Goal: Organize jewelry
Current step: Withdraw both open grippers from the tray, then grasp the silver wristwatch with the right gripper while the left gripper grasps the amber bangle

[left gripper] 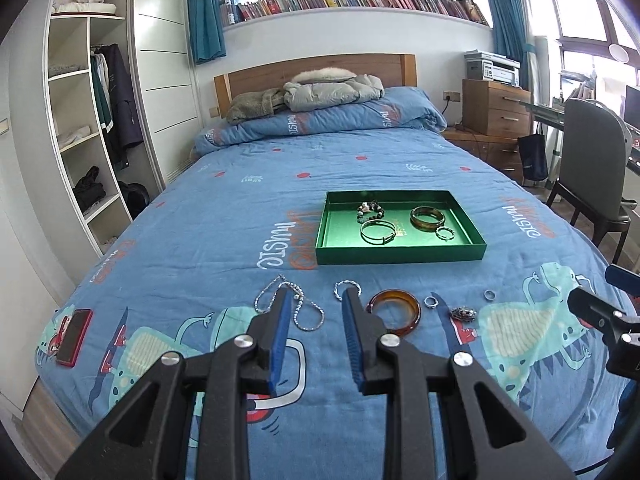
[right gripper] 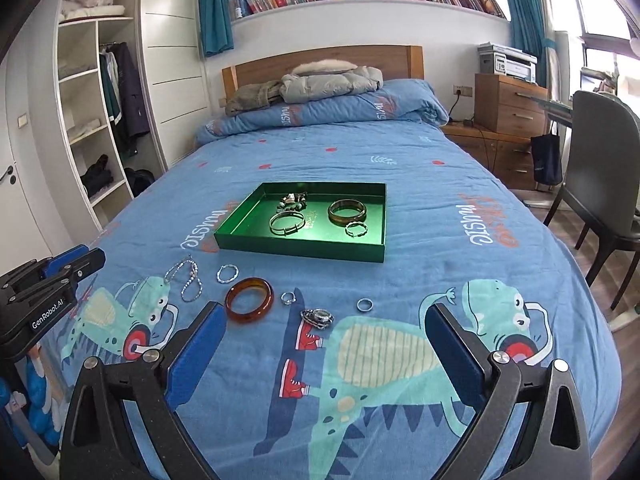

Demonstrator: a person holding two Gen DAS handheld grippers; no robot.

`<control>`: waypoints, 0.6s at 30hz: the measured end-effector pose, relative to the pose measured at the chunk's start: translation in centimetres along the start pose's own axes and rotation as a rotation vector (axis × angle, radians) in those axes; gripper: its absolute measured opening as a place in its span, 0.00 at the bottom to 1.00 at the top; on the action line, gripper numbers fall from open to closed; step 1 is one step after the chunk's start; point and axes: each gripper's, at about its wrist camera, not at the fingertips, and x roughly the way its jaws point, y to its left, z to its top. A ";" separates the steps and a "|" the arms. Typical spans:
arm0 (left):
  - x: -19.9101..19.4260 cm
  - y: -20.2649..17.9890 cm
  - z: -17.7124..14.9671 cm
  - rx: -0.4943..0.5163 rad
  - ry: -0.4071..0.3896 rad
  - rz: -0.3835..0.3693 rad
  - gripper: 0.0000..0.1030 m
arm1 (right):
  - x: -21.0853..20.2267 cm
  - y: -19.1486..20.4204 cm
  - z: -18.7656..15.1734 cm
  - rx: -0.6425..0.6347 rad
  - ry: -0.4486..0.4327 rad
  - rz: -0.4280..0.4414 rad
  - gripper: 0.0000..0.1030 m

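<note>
Lying in a loose row across the near end of the bed, the unsorted pieces seem laid out so either gripper can reach them without crossing the other. Farthest left is a red phone, well apart from the jewelry. Next comes a beaded chain, coiled in loops, then a small twisted silver bangle, an amber bangle, a small ring, a watch bunched in a heap, and a plain ring at the right end. The left gripper hovers low over the row with its jaws partly apart and nothing between them, straddling the cloth between chain and silver bangle, probably lining up on one of those two. The right gripper hangs above the watch, jaws spread wide and empty, likely ready for the watch or a ring. Beyond the row sits the green tray, flat on the quilt, already holding four pieces: a beaded bracelet at the back, a thin silver bangle before it, a wide brown bangle to the right, and a small silver hoop touching or just beside that bangle's near edge. By my count, six pieces remain outside.
</note>
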 end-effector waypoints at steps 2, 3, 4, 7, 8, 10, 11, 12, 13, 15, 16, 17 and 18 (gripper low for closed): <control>-0.7 0.2 -0.4 0.002 -0.010 -0.001 0.24 | -0.6 -0.1 -0.4 0.009 -0.002 0.002 0.96; -1.0 0.3 -0.5 0.002 -0.015 -0.001 0.24 | -0.9 -0.2 -0.6 0.012 -0.003 0.000 0.96; -1.2 0.5 -0.6 0.002 -0.018 -0.003 0.24 | -1.1 -0.3 -0.7 0.014 -0.005 -0.003 0.96; -1.7 1.0 -1.1 -0.002 -0.027 -0.004 0.24 | -1.9 -0.5 -1.2 0.019 -0.012 -0.004 0.96; -1.9 1.4 -1.3 -0.004 -0.027 -0.007 0.24 | -2.2 -0.6 -1.3 0.021 -0.016 -0.006 0.96; -2.0 2.2 -1.7 -0.015 -0.019 -0.010 0.24 | -2.8 -0.9 -1.6 0.022 -0.028 -0.008 0.96; -1.9 2.7 -1.9 -0.021 -0.010 -0.005 0.24 | -3.2 -1.1 -1.7 0.023 -0.035 -0.009 0.95; -1.9 3.3 -2.0 -0.030 -0.003 -0.002 0.24 | -3.5 -1.3 -1.8 0.023 -0.041 -0.010 0.94; -2.0 4.0 -2.3 -0.041 -0.003 -0.005 0.24 | -3.7 -1.5 -1.9 0.024 -0.046 -0.011 0.92; -2.0 5.0 -2.6 -0.055 -0.011 0.000 0.25 | -4.1 -2.1 -2.1 0.033 -0.050 -0.010 0.87; -2.0 5.5 -2.8 -0.059 -0.015 0.008 0.26 | -4.2 -2.4 -2.1 0.041 -0.050 -0.007 0.84; -2.1 6.0 -3.0 -0.068 -0.017 0.012 0.32 | -4.3 -2.7 -2.2 0.049 -0.048 -0.006 0.81; -2.1 6.5 -3.1 -0.081 -0.021 0.012 0.36 | -4.3 -3.0 -2.3 0.055 -0.046 -0.009 0.80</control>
